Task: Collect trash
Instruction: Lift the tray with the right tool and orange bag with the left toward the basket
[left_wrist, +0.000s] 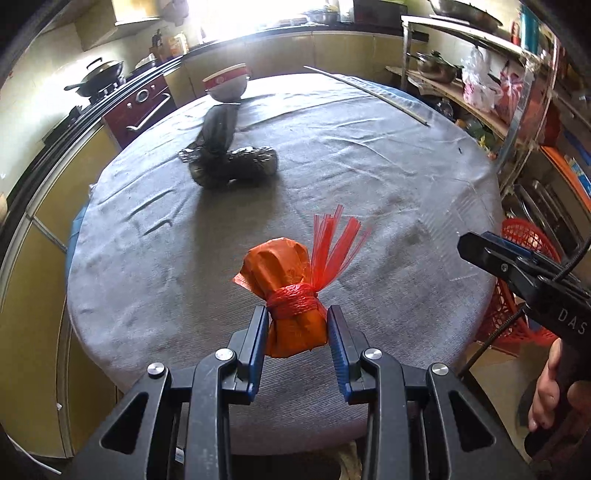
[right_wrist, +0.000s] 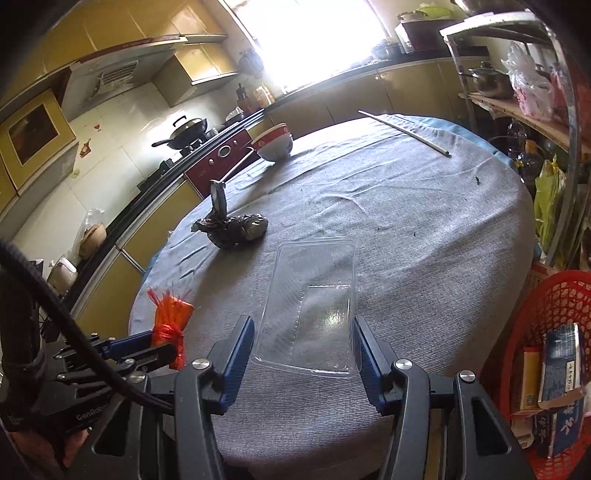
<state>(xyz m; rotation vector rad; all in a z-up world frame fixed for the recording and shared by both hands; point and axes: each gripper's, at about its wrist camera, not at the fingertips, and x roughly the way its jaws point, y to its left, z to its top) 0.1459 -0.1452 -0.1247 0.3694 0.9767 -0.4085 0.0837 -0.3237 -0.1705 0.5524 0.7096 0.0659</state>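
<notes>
Orange wrapper bundle (left_wrist: 291, 295) sits between the left gripper's (left_wrist: 297, 328) spread fingers, not pinched yet. Right gripper (right_wrist: 304, 347), also spread, straddles the clear plastic tray (right_wrist: 314, 306) on the table (right_wrist: 424, 240). Red basket (right_wrist: 550, 306) right of it already holds boxes, but the black bag (right_wrist: 232, 230) farther ahead looks left too, so maybe halfway.

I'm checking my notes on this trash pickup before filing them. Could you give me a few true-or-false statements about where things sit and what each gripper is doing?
1. The left gripper has its fingers on either side of the orange wrapped bundle tied with red string. True.
2. The clear plastic tray lies inside the red mesh basket. False: it lies on the grey tablecloth, between the open fingers of the right gripper.
3. The red-and-white bowl stands near the table's far edge. True.
4. The crumpled black plastic bag is held by the right gripper. False: it lies on the cloth, apart from both grippers.
</notes>
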